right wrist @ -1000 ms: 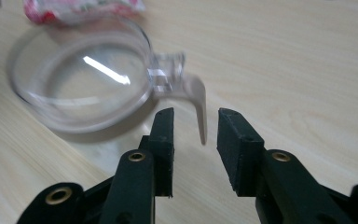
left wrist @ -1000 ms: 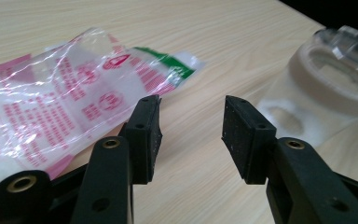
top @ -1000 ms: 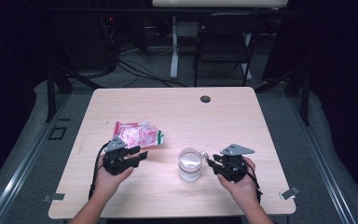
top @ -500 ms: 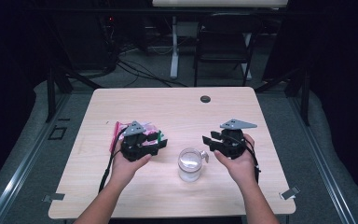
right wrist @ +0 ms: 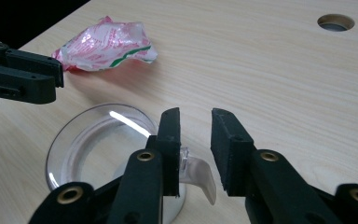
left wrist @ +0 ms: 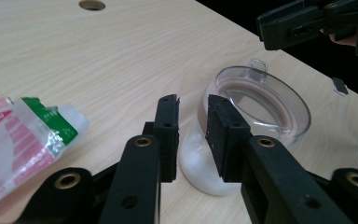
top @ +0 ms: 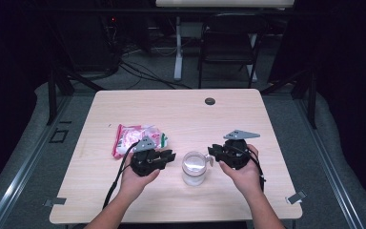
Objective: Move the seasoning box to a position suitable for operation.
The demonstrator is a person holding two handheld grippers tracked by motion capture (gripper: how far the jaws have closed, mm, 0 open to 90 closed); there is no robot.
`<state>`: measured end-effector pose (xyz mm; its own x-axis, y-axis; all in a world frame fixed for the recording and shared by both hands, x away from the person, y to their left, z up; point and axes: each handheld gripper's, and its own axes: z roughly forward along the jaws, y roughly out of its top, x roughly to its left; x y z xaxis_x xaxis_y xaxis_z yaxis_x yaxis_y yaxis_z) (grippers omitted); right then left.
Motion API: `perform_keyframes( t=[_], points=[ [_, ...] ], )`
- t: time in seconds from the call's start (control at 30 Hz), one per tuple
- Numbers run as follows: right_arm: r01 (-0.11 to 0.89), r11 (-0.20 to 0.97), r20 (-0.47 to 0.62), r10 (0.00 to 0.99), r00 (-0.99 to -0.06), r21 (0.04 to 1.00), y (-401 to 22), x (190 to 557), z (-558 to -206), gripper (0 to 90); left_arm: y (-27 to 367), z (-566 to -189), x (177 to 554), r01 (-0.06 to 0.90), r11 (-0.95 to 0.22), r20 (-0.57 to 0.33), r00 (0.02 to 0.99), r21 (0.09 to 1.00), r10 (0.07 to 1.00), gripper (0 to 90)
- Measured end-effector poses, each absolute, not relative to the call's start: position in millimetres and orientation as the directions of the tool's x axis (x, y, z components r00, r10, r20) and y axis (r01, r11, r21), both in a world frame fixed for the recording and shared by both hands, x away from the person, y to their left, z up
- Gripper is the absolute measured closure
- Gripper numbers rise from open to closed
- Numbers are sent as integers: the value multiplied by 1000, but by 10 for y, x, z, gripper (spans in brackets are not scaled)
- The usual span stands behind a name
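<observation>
My left gripper (top: 167,156) and right gripper (top: 213,150), fingers (right wrist: 228,140) parted and empty, flank the clear jar (top: 194,167) on the worktop (top: 248,119); a clumsy nudge could tip it.

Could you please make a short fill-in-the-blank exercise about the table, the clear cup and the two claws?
1. The clear cup stands between the left claw and the ____ claw.
2. The crumpled packet is red, white and ____.
3. The round hole lies near the table's ____ edge.
4. Both claws are ____, holding nothing.

Missing words: right; green; far; open
</observation>
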<state>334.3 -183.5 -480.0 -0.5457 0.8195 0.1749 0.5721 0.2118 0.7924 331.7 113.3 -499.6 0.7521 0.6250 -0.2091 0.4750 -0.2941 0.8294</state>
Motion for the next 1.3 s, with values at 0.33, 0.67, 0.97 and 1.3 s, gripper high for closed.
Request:
perform_keyframes(
  t=[0.33,0.67,0.97,1.3],
  points=[
    [614,213,203,820,-535,761,-1819,3330,-4824,760,1128,-5003,3168,487,-341,-210,769,804,604,848],
    [625,237,204,810,-550,744,-1777,3336,-4868,810,1001,-5158,3115,479,-392,-211,803,786,558,900],
    [616,246,186,813,-551,748,-1770,3314,-4870,813,884,-5205,3075,457,-423,-196,826,782,529,900],
    [618,223,203,815,-543,754,-1785,3297,-4886,815,858,-5210,3081,452,-446,-182,830,772,527,900]
  ],
)
